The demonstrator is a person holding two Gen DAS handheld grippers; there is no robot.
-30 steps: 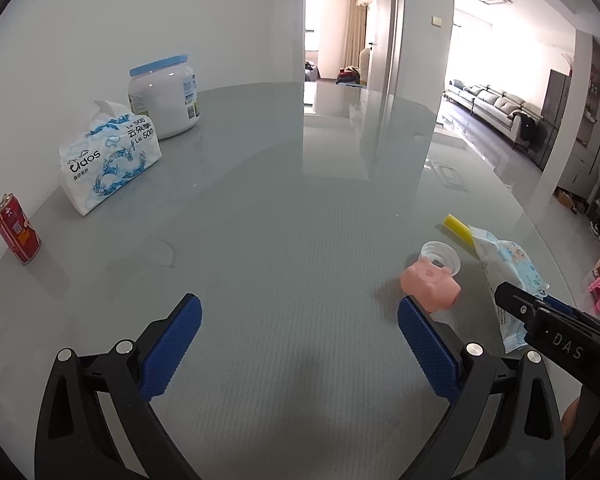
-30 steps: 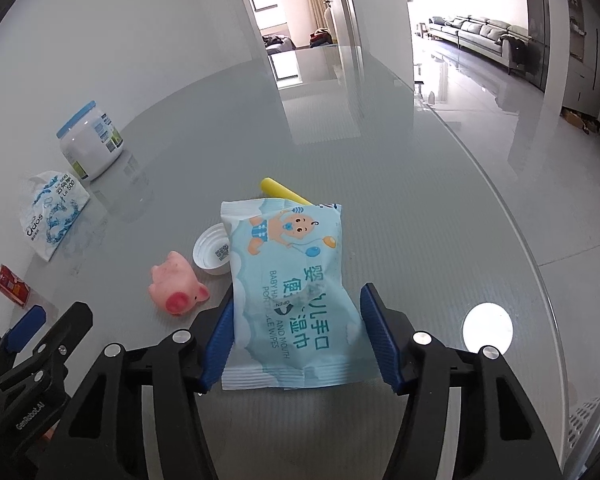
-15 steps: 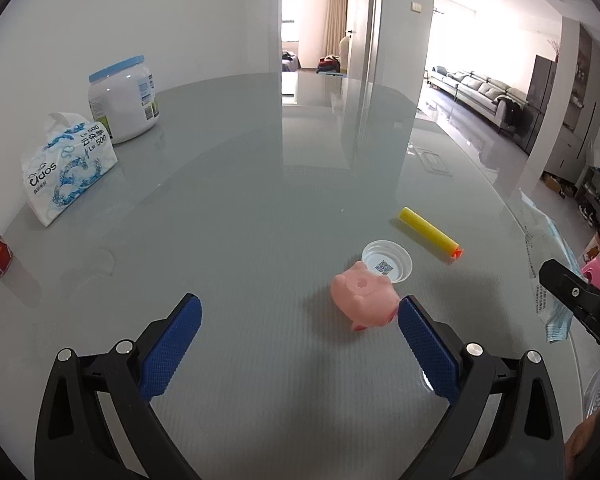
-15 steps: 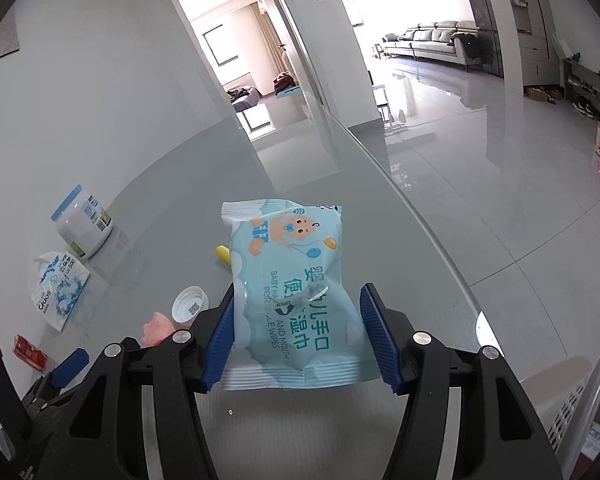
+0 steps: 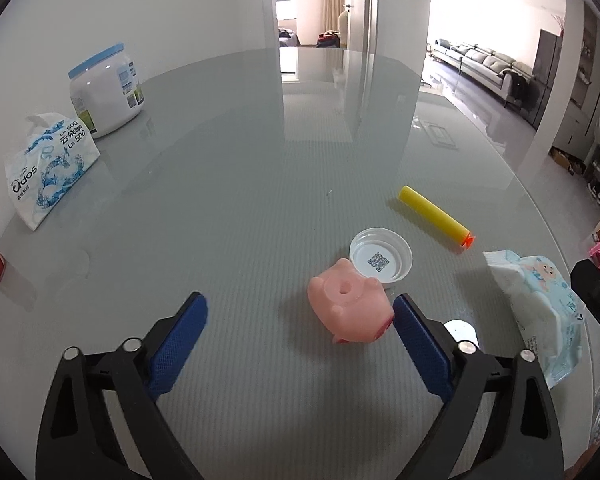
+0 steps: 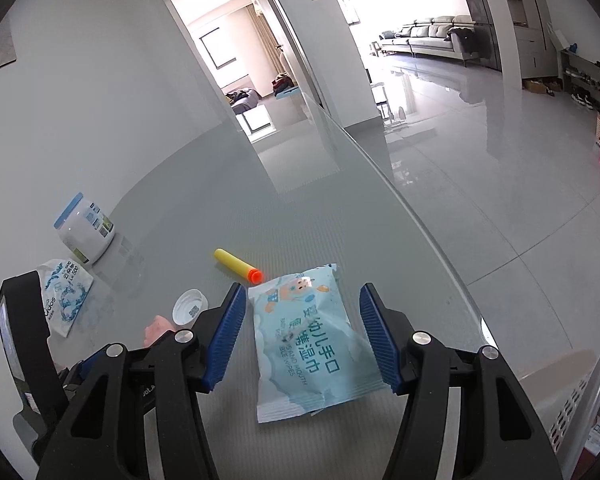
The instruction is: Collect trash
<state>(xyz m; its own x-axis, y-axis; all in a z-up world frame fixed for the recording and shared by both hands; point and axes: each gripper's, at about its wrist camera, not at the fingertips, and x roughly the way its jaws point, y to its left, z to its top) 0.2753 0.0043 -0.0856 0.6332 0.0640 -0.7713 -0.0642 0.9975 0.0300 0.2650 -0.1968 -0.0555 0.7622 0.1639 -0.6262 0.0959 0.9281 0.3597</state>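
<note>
1. My right gripper [image 6: 302,289], jaws clamped, holds one pale-blue wipes pack [image 6: 312,344] printed with a cartoon baby, above the counter [image 5: 240,208] edge.
2. My left gripper [image 5: 299,303], jaws just narrowing yet apart, straddles one pink pig toy [image 5: 348,312].
3. Nearby lie one white cap [image 5: 381,254] and one yellow foam dart [image 5: 432,216].

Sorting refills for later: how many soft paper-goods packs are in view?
2: the tissue pack by the white jar; the wipes pack between the right gripper fingers. More may lie outside view.
</note>
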